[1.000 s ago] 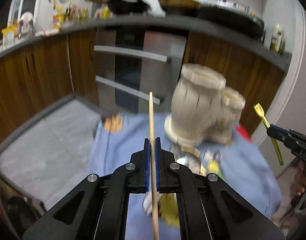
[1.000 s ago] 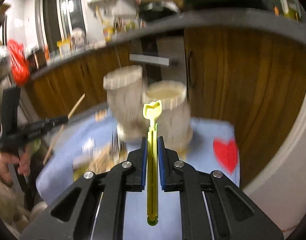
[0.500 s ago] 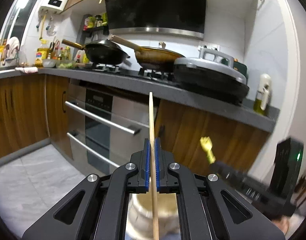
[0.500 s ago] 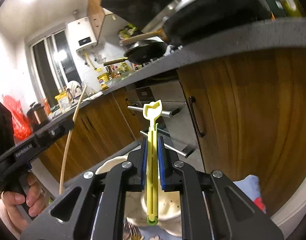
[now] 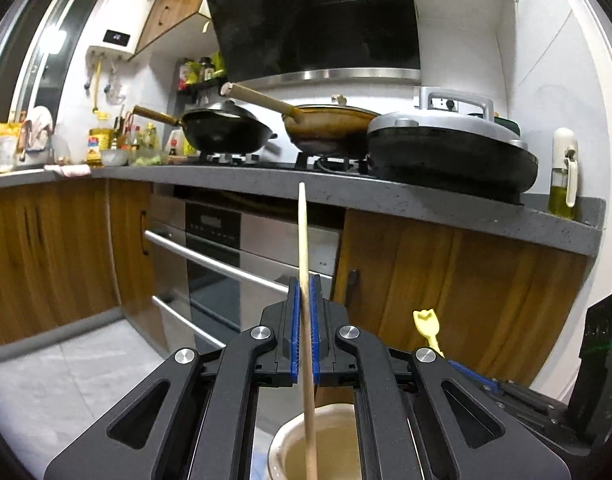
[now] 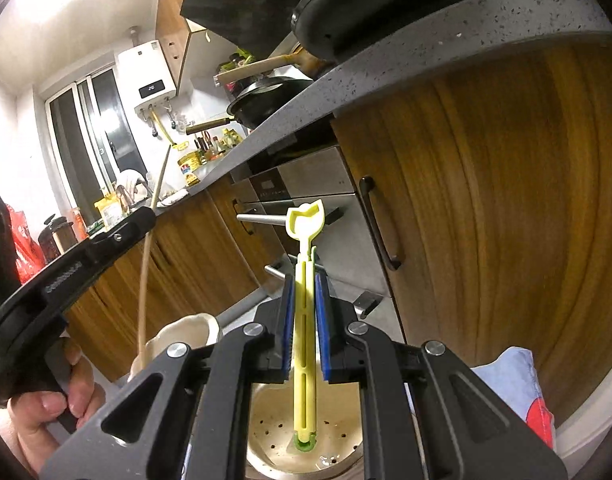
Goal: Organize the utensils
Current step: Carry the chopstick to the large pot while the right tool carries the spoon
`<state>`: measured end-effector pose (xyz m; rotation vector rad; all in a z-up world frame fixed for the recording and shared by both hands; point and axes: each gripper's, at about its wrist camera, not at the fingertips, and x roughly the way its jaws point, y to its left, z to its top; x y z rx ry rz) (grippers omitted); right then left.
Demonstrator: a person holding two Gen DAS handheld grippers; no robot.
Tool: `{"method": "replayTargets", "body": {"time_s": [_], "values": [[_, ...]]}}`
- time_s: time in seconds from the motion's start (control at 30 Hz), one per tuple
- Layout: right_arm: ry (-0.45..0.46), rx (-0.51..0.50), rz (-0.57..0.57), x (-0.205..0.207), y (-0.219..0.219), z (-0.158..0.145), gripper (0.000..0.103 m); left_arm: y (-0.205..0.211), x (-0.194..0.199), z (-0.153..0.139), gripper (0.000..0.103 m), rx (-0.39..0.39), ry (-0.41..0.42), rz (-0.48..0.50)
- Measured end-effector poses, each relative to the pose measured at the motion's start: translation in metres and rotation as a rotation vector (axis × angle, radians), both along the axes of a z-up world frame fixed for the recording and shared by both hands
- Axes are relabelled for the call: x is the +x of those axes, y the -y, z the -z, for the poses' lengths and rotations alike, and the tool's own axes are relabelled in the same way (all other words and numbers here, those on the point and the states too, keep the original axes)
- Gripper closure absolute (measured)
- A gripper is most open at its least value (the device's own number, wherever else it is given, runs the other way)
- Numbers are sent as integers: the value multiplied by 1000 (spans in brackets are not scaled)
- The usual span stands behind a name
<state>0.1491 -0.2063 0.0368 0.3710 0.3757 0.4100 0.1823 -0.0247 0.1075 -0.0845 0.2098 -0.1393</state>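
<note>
My left gripper (image 5: 304,284) is shut on a long wooden chopstick (image 5: 304,256), held upright, its lower end reaching into the mouth of a cream holder cup (image 5: 294,446). My right gripper (image 6: 304,280) is shut on a yellow-green plastic utensil (image 6: 304,320), upright, its lower end inside a second cream holder cup with a perforated bottom (image 6: 274,432). The left gripper body (image 6: 78,268) and chopstick (image 6: 146,284) show at left in the right wrist view. The yellow utensil's top (image 5: 425,322) shows at right in the left wrist view.
A grey kitchen counter (image 5: 425,196) with pans (image 5: 226,132) runs behind. Below it are an oven (image 5: 226,248) and wooden cabinet doors (image 6: 485,200). A blue cloth with a red heart (image 6: 517,384) lies at the lower right. A hand (image 6: 46,408) grips the left tool.
Both grippers tilted up from facing the table to upright over the two cups. The chopstick and the yellow utensil now hang with their lower ends in the cup mouths.
</note>
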Motion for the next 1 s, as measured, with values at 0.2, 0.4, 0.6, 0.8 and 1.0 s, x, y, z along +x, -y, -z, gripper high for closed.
{"method": "replayTargets", "body": {"time_s": [0.2, 0.4, 0.6, 0.8, 1.0], "values": [[16, -39, 4, -2, -4, 8, 93, -6, -10, 11, 98, -2, -31, 38], [27, -85, -9, -15, -4, 11, 93, -6, -30, 22, 98, 54, -81, 73], [16, -137, -27, -30, -4, 13, 93, -7, -46, 33, 98, 75, -157, 102], [15, -176, -34, -41, -5, 14, 93, -3, -51, 41, 98, 130, -178, 86], [-25, -191, -35, -39, -6, 17, 93, -4, -48, 44, 98, 133, -204, 82]]}}
